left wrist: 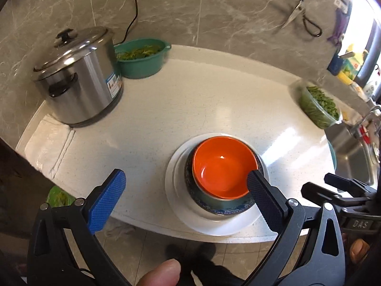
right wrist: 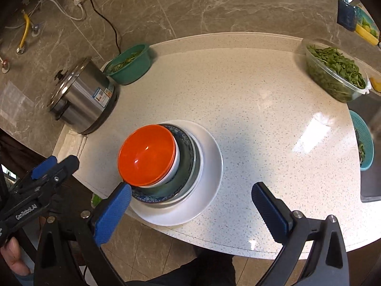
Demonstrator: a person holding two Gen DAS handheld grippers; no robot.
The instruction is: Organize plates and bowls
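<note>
An orange bowl point(left wrist: 223, 166) sits nested in a dark blue patterned bowl point(left wrist: 214, 206), which stands on stacked white plates point(left wrist: 214, 226) near the counter's front edge. The stack also shows in the right wrist view: orange bowl point(right wrist: 146, 153), blue bowl point(right wrist: 185, 164), white plate point(right wrist: 209, 178). My left gripper point(left wrist: 187, 186) is open and empty, held above the front of the stack, its right finger over the orange bowl's rim. My right gripper point(right wrist: 190, 197) is open and empty, just right of and in front of the stack.
A steel pot with lid point(left wrist: 78, 76) and a green basin of greens point(left wrist: 140, 57) stand at the back left. A clear container of greens point(right wrist: 335, 71) sits at the right, near a sink point(left wrist: 352, 157) and a teal colander point(right wrist: 363, 140). A white cloth point(left wrist: 47, 143) lies at the left.
</note>
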